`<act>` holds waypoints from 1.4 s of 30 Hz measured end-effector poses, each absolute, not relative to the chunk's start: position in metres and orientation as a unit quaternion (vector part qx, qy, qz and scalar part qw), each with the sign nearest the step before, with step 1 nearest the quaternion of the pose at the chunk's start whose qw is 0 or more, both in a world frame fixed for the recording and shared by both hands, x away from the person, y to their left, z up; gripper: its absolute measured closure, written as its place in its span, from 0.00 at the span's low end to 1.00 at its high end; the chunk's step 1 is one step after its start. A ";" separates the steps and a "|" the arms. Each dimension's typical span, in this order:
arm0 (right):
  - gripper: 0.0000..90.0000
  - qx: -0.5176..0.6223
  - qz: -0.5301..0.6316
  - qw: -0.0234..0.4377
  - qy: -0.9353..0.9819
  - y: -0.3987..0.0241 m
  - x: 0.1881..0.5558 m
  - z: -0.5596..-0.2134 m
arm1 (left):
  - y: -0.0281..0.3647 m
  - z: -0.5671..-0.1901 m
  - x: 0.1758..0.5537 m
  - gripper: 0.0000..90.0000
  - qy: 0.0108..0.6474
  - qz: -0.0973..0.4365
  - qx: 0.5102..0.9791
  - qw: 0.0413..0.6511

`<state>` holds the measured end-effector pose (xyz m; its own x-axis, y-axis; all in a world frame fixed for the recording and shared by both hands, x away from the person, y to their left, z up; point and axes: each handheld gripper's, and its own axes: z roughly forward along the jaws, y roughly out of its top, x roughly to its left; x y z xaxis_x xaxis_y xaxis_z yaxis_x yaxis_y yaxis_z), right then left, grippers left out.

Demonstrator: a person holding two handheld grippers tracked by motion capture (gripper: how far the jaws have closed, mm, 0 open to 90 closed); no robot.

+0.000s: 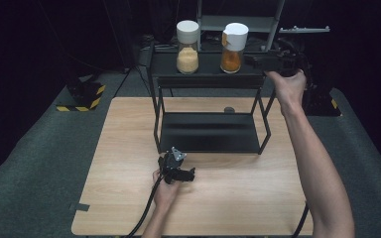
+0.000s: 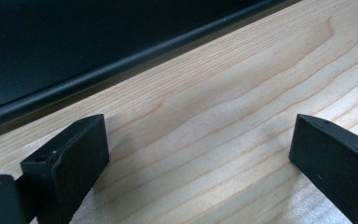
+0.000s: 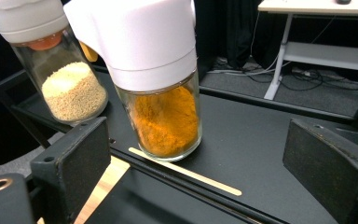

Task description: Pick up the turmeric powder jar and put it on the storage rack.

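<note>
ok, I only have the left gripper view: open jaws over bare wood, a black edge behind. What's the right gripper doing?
Observer: The right gripper is up at the rack's top shelf, jaws open, aimed at the orange-powder jar.
Operator: Holding it?
Observer: No. The jar stands on the shelf, ahead of the jaws, untouched.
Operator: Anything else up there?
Observer: A second jar of pale grains, white lid like the first, stands beside it.
Operator: And my black edge?
Observer: It's the rack's lower shelf; the left gripper rests on the table in front.
</note>
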<state>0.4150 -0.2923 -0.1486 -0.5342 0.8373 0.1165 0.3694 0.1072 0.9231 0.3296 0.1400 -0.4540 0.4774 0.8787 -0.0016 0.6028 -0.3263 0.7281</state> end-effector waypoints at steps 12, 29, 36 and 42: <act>0.08 0.424 0.518 0.230 0.707 -0.307 0.405 -0.153 | 0.140 -0.454 0.329 0.05 0.471 0.202 0.788 0.342; 0.09 0.421 0.527 0.232 0.701 -0.323 0.393 -0.160 | 0.140 -0.454 0.329 0.05 0.470 0.202 0.788 0.342; 0.09 0.418 0.528 0.231 0.703 -0.327 0.389 -0.163 | 0.140 -0.454 0.329 0.05 0.470 0.202 0.788 0.342; 0.09 0.415 0.531 0.230 0.702 -0.331 0.386 -0.168 | 0.140 -0.454 0.329 0.05 0.470 0.202 0.788 0.342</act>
<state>0.3863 -0.3308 -0.1679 -0.5491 0.8275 0.1170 0.3387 0.0924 0.9364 0.3295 0.1400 -0.4543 0.4764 0.8792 -0.0030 0.6029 -0.3242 0.7290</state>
